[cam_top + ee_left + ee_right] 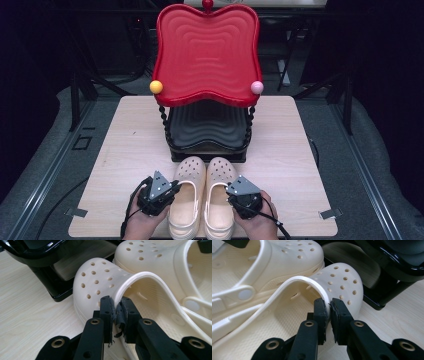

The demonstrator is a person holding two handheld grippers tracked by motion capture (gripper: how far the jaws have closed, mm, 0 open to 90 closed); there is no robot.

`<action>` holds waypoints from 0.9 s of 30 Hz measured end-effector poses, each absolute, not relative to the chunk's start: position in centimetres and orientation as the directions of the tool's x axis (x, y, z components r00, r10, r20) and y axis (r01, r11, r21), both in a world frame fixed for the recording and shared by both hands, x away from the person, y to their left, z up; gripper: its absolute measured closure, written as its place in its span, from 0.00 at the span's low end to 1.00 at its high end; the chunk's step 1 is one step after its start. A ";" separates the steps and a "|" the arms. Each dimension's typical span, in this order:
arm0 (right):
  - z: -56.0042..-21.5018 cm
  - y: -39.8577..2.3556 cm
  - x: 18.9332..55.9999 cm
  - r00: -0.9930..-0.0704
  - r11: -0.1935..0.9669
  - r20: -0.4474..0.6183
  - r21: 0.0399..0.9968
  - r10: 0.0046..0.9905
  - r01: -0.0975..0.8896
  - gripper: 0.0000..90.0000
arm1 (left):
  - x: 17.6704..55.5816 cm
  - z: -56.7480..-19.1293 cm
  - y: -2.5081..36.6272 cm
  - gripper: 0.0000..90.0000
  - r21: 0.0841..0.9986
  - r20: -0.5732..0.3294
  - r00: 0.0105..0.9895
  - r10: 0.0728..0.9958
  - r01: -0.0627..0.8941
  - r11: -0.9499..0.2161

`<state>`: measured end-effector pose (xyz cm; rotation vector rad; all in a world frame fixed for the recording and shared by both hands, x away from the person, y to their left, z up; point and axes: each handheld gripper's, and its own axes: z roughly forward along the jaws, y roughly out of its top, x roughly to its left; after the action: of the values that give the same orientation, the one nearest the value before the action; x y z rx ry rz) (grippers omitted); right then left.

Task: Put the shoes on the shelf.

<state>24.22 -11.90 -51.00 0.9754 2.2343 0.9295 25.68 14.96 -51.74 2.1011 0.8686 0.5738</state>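
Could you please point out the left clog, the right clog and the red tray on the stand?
left clog (187, 197): high view, on its footbed.
right clog (221, 172): high view, on its perforated toe cap.
red tray (207, 55): high view, on its ribbed middle.

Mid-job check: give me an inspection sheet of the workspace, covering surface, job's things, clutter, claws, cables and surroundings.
Surface: pale wood-grain table, bare around the work.
Job's things: pair of cream perforated foam clogs, left clog and right clog, side by side, toes toward a two-tier rack with red upper tray and black lower tray.
Clutter: nothing seen.
Claws: left claw pinches the left clog's opening rim; right claw pinches the right clog's rim.
Cables: black cable trails from the left claw.
Surroundings: dark, black stand legs behind.
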 end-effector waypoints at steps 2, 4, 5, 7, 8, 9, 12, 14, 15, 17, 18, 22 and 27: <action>-50.9 -12.1 24.0 -0.600 0.504 -0.189 0.758 0.777 0.414 0.92 | 25.6 -51.7 15.1 0.91 0.796 0.110 0.663 0.740 0.388 -0.465; -50.8 -12.2 23.9 -0.595 0.496 -0.185 0.762 0.782 0.415 0.92 | 25.4 -51.5 15.2 0.91 0.797 0.108 0.661 0.743 0.389 -0.462; -50.8 -12.3 23.8 -0.595 0.496 -0.184 0.763 0.782 0.415 0.92 | 25.4 -51.5 15.3 0.91 0.799 0.108 0.659 0.744 0.388 -0.459; -50.7 -12.4 23.7 -0.591 0.485 -0.178 0.770 0.787 0.414 0.92 | 25.3 -51.3 15.5 0.92 0.801 0.108 0.658 0.746 0.387 -0.457; -50.6 -12.5 23.6 -0.590 0.488 -0.182 0.768 0.787 0.414 0.92 | 25.2 -51.3 15.6 0.92 0.802 0.103 0.657 0.747 0.390 -0.453; -50.6 -12.6 23.5 -0.590 0.487 -0.181 0.770 0.787 0.413 0.92 | 25.2 -51.2 15.7 0.92 0.803 0.105 0.657 0.746 0.387 -0.454; -50.4 -12.7 23.3 -0.587 0.477 -0.177 0.779 0.790 0.406 0.92 | 25.0 -51.0 15.8 0.92 0.807 0.100 0.654 0.750 0.387 -0.445; -50.1 -12.8 23.2 -0.590 0.477 -0.177 0.781 0.788 0.403 0.92 | 24.8 -50.8 15.9 0.92 0.809 0.097 0.655 0.750 0.387 -0.442; -49.9 -12.9 23.1 -0.589 0.474 -0.175 0.783 0.789 0.403 0.92 | 24.7 -50.7 16.0 0.92 0.812 0.094 0.651 0.753 0.387 -0.436; -49.7 -12.9 23.0 -0.589 0.464 -0.168 0.792 0.790 0.397 0.92 | 24.6 -50.3 16.1 0.92 0.816 0.093 0.652 0.752 0.383 -0.433; -49.6 -13.0 22.9 -0.590 0.464 -0.167 0.791 0.790 0.397 0.92 | 24.4 -50.1 16.2 0.92 0.819 0.092 0.652 0.753 0.380 -0.429; -48.9 -13.2 22.5 -0.592 0.454 -0.160 0.801 0.790 0.390 0.92 | 24.1 -49.3 16.3 0.92 0.829 0.092 0.651 0.753 0.369 -0.421; -47.4 -13.5 22.1 -0.594 0.439 -0.153 0.818 0.790 0.372 0.92 | 23.8 -48.1 16.5 0.92 0.842 0.094 0.646 0.758 0.355 -0.406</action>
<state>22.10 -13.51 -47.42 0.9732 2.1677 1.0454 23.77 16.48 -48.13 2.0130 0.8673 0.6003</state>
